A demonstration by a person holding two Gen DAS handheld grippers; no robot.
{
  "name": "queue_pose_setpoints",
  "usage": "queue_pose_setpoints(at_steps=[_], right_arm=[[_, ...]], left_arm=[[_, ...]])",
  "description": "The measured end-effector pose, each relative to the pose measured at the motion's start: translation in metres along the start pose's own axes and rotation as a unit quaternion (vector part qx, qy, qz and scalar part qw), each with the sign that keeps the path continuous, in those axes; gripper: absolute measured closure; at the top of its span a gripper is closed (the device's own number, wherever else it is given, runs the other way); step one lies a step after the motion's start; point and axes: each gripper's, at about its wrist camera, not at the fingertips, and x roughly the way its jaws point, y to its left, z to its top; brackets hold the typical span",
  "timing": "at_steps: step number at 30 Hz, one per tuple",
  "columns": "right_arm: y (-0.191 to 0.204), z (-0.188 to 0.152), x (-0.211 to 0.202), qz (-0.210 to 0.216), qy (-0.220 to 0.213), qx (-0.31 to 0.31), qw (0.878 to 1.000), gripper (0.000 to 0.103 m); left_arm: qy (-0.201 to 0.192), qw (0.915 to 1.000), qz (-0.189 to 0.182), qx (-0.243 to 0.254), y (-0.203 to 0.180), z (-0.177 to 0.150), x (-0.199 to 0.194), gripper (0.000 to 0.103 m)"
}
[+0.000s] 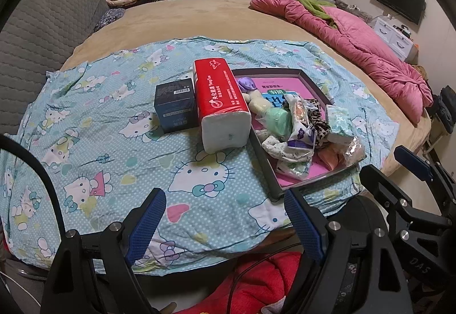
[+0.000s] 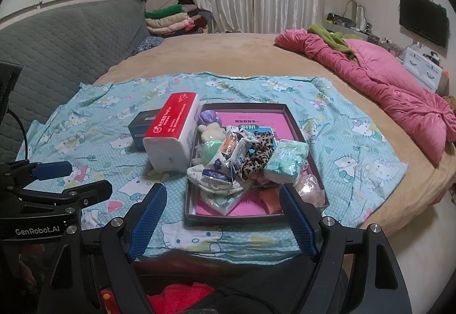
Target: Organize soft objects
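Left wrist view
My left claw [image 1: 225, 224]: spread wide, holding nothing, hovering over the near edge of the cloth
My right claw [image 1: 410, 168]: seen at the right border, blue pad up; from here I cannot tell its spread
Cat-print cloth [image 1: 94, 125]: light blue, laid flat over the tan bed [image 1: 182, 17]
Red tissue pack [image 1: 221, 103]: lies on the cloth, touching the tray's left wall
Dark box [image 1: 175, 104]: just beside the tissue pack, on its left
Tray [image 1: 263, 162]: dark rim, pink floor, heaped with soft objects
Plush toy [image 1: 258, 104]: in the tray, against the left wall
Pink quilt [image 1: 370, 51]: bunched at the far right of the bed

Right wrist view
My right claw [image 2: 223, 225]: spread wide, empty, at the tray's near wall
My left claw [image 2: 54, 171]: at the left border, off the cloth's heap
Tray [image 2: 248, 220]: straight ahead, between my fingers
Leopard-print cloth [image 2: 256, 154]: on top of the heap
Green wipes pack [image 2: 286, 161]: leaning at the tray's right side
Folded blankets [image 2: 171, 18]: stacked beyond the bed
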Motion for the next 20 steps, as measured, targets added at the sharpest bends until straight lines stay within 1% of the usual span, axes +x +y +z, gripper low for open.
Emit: queue_pose_setpoints(at_steps=[10,17,20], right_arm=[[0.0,-0.002,0.003,0.002,0.005,0.003,1.0,0.021],[-0.002,-0.003,0.007,0.002,0.009,0.005,1.0,0.021],[-0.007,-0.003,0.01,0.001,0.01,0.01,1.0,0.021]], left_arm=[[0.002,1.0,0.004,0.003,0.001,0.0,0.002,0.019],[0.007,1.0,0.004,0.003,0.001,-0.002,0.011,0.019],[0.003,1.0,0.002,0.007,0.004,-0.003,0.017,0.019]])
